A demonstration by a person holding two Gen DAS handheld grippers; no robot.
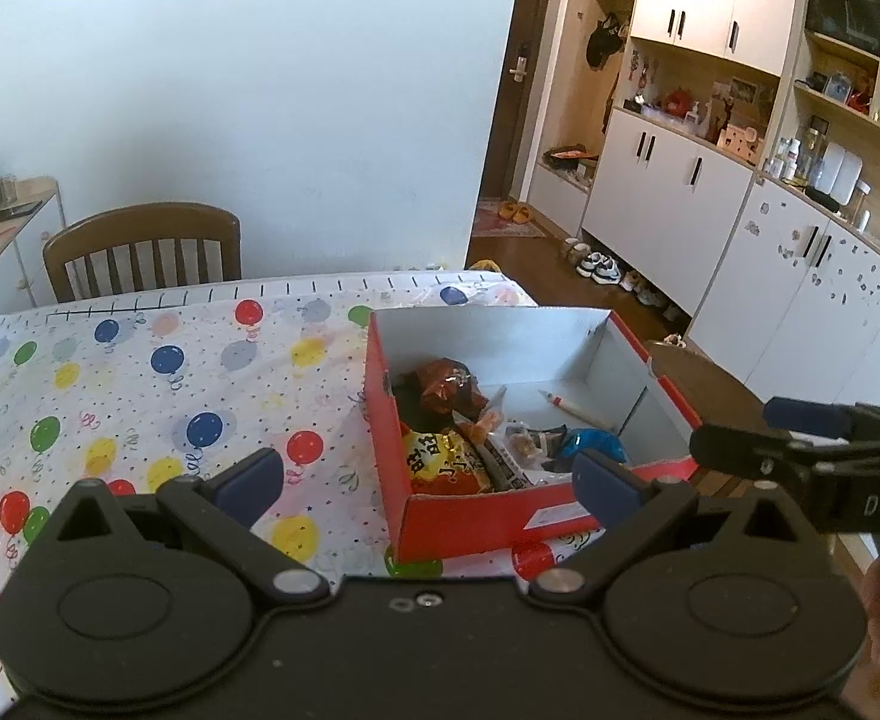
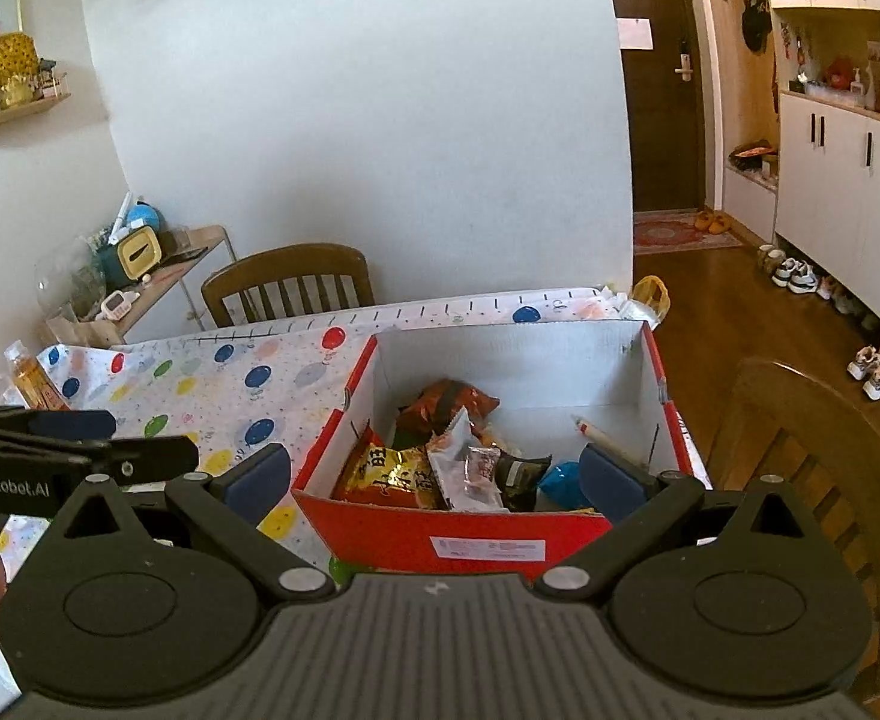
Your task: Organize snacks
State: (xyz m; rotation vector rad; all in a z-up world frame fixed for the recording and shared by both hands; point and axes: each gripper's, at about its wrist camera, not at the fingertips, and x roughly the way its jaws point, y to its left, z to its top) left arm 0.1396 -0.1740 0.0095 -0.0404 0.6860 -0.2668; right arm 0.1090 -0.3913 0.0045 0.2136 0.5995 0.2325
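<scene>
A red cardboard box point(image 1: 470, 519) point(image 2: 380, 531) with white inside walls sits on the balloon-print tablecloth point(image 1: 140, 396) point(image 2: 224, 384). It holds several snack packets: an orange-yellow bag point(image 1: 446, 462) point(image 2: 389, 471), a dark red bag point(image 1: 449, 393) point(image 2: 446, 402), a clear white packet point(image 2: 470, 471), a blue item point(image 1: 596, 441) point(image 2: 560, 480) and a thin stick point(image 1: 572, 411) point(image 2: 605, 435). My left gripper point(image 1: 428, 480) is open and empty at the box's near left corner. My right gripper point(image 2: 434, 480) is open and empty above the box's near wall; it shows at right in the left wrist view point(image 1: 734, 435).
A wooden chair point(image 1: 140, 249) point(image 2: 290, 285) stands behind the table at the wall. Another chair back point(image 2: 800, 450) is close on the right. A side table with clutter point(image 2: 128, 276) is at far left. A drink bottle point(image 2: 35, 381) stands on the table's left side. Cabinets point(image 1: 710, 180) line the right.
</scene>
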